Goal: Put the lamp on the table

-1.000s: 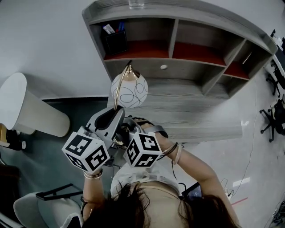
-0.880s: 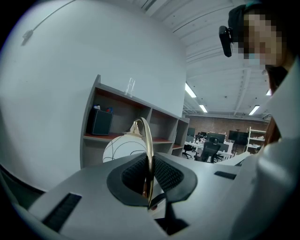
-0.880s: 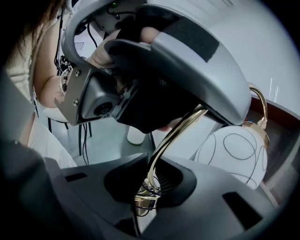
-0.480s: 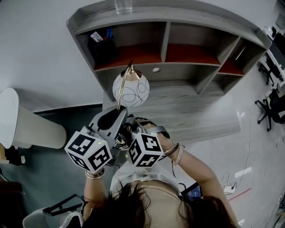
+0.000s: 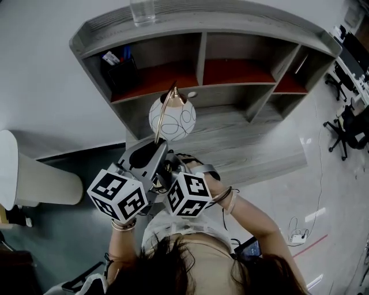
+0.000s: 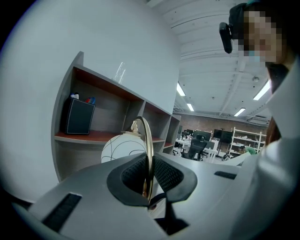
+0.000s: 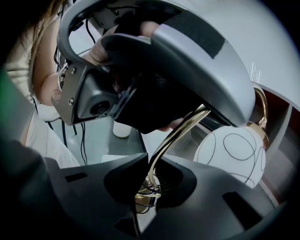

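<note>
both had it: the left gripper [image 6: 149, 180] was clamped on the lamp [image 5: 172, 117] by its thin brass stem [image 6: 149, 140], and the right gripper [image 7: 152, 185] was pinched on that stem lower down, by the wiring. the lamp hung in the air, globe [image 7: 232, 157] just beyond the left jaws, the table [image 5: 253, 147] ahead and below. top-heavy, i'd say, with fragile glass and a slick stem, so grip the stem, never the globe. farther ahead a pen pot [image 5: 119, 75] held pens [image 5: 109, 56] in the shelf [image 5: 202, 52]. a glass [image 5: 142, 11] stood on top, contents unclear.
</note>
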`<state>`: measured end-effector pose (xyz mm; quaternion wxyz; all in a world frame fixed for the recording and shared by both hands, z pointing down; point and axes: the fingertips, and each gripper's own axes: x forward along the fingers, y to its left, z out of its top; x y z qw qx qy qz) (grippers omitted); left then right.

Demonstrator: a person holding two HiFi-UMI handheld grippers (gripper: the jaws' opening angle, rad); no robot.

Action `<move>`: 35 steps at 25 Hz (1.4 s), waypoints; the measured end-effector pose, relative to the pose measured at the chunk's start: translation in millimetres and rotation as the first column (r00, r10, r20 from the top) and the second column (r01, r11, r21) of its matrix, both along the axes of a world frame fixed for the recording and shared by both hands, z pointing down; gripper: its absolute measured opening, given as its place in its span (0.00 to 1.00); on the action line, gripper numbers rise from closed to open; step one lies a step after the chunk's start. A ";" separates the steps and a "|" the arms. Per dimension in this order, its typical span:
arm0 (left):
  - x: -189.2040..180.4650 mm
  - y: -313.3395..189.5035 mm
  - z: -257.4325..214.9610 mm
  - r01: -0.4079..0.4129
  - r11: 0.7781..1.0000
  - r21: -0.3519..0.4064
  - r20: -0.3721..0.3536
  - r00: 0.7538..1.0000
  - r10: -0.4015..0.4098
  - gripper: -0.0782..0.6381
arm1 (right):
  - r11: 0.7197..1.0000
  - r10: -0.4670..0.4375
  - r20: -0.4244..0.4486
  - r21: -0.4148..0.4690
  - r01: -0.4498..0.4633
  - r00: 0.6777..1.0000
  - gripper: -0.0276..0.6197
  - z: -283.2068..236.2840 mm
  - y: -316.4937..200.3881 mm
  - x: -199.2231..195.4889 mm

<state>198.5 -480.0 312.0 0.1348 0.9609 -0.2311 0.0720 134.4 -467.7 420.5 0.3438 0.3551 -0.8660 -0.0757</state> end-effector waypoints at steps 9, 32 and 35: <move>26.2 -6.3 7.5 -0.073 0.997 -0.014 0.001 0.997 0.073 0.16 | 0.997 0.073 -0.018 -0.008 -0.073 0.997 0.12 8.2 -10.8 26.2; 53.3 -23.5 26.7 -0.142 0.990 -0.013 0.005 0.990 0.142 0.16 | 0.990 0.136 -0.045 -0.019 -0.137 0.990 0.12 27.7 -33.0 51.4; 54.5 -25.2 29.8 -0.149 0.989 -0.004 0.015 0.989 0.149 0.16 | 0.991 0.134 -0.050 -0.018 -0.136 0.990 0.12 30.6 -35.6 51.6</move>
